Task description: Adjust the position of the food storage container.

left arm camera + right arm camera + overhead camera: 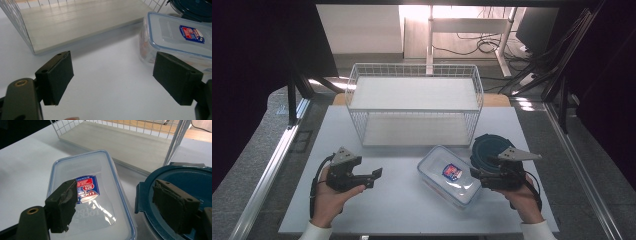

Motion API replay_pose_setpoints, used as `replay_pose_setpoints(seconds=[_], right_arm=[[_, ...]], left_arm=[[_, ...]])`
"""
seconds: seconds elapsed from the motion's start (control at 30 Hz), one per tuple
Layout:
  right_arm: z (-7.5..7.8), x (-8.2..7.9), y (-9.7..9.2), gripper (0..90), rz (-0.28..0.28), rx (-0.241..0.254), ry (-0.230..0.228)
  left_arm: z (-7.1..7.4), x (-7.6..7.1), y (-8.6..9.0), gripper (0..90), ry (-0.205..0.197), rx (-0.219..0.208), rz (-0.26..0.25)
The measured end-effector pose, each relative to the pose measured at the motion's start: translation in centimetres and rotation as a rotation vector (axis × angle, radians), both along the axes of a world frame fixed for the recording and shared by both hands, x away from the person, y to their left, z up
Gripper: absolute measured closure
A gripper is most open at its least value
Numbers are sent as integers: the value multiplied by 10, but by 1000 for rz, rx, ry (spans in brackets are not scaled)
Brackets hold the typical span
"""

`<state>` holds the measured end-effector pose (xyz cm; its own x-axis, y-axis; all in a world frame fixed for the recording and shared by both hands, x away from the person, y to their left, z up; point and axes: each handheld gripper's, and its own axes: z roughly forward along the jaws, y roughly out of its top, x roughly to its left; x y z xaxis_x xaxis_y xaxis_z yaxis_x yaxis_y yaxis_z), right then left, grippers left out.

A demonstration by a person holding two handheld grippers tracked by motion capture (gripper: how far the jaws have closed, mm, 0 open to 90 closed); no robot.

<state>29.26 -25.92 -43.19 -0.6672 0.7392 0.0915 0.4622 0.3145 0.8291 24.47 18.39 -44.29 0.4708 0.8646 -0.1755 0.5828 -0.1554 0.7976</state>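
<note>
A clear rectangular food box (449,175) with a blue-rimmed lid and a red and blue sticker lies on the white table (402,200). Right of it sits a round dark blue container (490,148). My left gripper (373,178) hovers left of the clear box (175,32), open, nothing between its pads (58,77). My right gripper (477,176) is open too, between the clear box (92,197) and the blue container (180,182), one pad over each, gripping neither.
A white wire rack (414,102) with two pale shelves stands at the back of the table; its lower shelf (82,22) faces both grippers. Metal rails and cables run along the floor at both sides.
</note>
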Motion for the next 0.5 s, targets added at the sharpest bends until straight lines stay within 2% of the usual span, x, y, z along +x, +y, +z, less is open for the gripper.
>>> replay_pose_setpoints(seconds=[0.13, 0.33, 0.5], right_arm=[[2, 2, 0, 216, -6, 1, 0], [1, 10, -2, 236, -27, -3, 24], [0, 10, -8, 256, -63, -5, 44]], left_arm=[[-1, 2, 1, 162, 7, 19, 16], [-4, 7, 7, 165, 21, 7, 31], [-9, 8, 7, 167, 37, 8, 30]])
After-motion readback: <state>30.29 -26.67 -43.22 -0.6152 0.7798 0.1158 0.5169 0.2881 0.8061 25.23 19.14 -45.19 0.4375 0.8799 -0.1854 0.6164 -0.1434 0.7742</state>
